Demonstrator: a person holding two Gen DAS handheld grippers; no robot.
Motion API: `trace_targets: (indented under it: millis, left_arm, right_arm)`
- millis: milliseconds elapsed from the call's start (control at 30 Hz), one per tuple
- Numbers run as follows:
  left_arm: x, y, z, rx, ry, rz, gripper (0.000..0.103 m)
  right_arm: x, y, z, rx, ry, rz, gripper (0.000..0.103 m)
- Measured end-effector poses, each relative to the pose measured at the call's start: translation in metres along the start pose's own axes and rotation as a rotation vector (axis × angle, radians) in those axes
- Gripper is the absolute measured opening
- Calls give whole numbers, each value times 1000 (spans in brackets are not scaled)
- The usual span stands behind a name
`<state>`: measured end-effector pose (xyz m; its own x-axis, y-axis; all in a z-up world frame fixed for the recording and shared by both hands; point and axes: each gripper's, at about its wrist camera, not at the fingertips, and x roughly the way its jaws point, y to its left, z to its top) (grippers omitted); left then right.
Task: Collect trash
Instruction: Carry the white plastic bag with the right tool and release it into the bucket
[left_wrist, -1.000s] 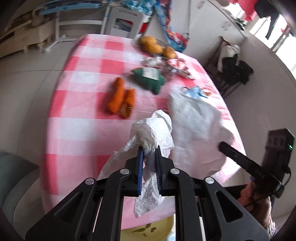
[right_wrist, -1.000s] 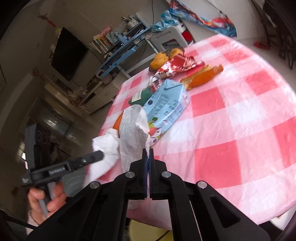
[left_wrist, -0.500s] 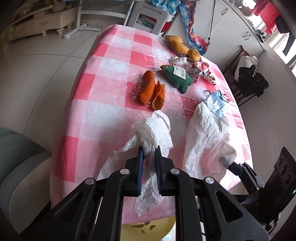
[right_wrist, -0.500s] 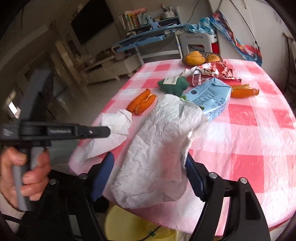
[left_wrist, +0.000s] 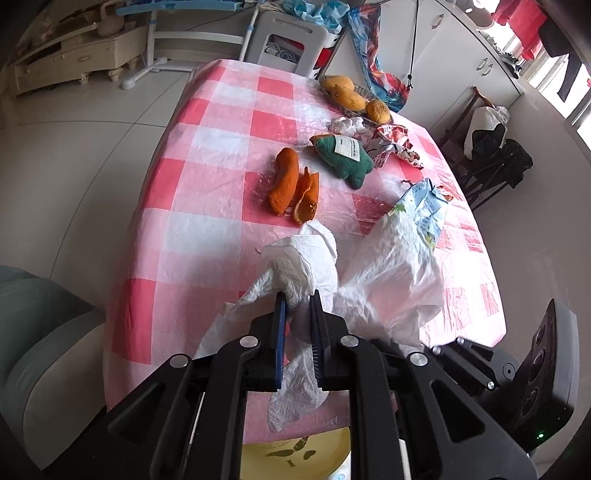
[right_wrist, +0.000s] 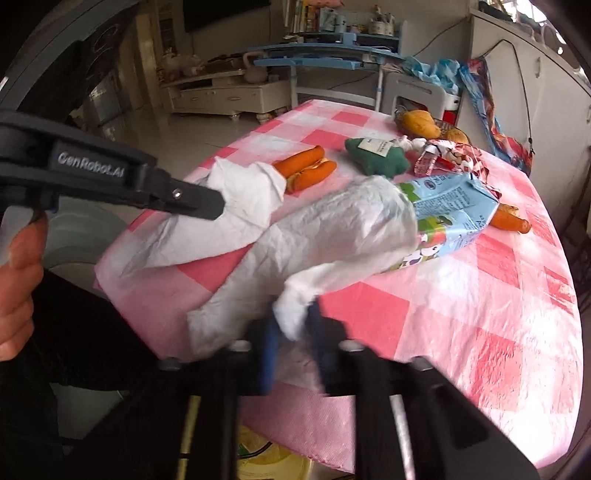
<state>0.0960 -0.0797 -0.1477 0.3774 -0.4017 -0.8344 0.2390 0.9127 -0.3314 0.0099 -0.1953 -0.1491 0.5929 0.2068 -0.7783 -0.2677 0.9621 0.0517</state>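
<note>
Left gripper is clamped on a bunched edge of the thin white plastic trash bag, jaws squeezed onto a wad of film, at the near edge of the round table with the pink-and-white checked cloth. Right gripper is blurred; its jaws are closing on another bunched corner of the same bag, film between the blue pads. From the right wrist view, the bag stretches forward from the right claw, mouth pulled over the near end of a light-blue printed drink carton lying on the cloth; the carton's far end sticks out. Beyond the left claw: an orange carrot-shaped plush with orange peel pieces just beside it, then a dark green stuffed toy with a white label, a crumpled red-and-white wrapper, a white tissue wad, and yellow-orange fruits at the far edge. A person's hand grips the left tool's handle, left of the right claw. Yellow bin rim sits below the table edge, under the left claw.
</note>
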Motion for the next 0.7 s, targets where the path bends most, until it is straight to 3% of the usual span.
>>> trace_targets:
  millis: [133,400,567,700]
  left_arm:
    - [-8,1,2,-1,-35,-2,12]
    - [-41,-3,2,11,-186,-3,12]
    - [-60,-7,-3,23,-262,25,12]
    - [-72,-6,-10,28,-300,49,12]
  right_arm:
    - [-13,-13,1,72,-34,78,5]
    - [-77,-41,7,199,-259,288,5]
    - [-90,-39,12,167,-272,366,5]
    - [-94,-18,10,43,-214,397,5]
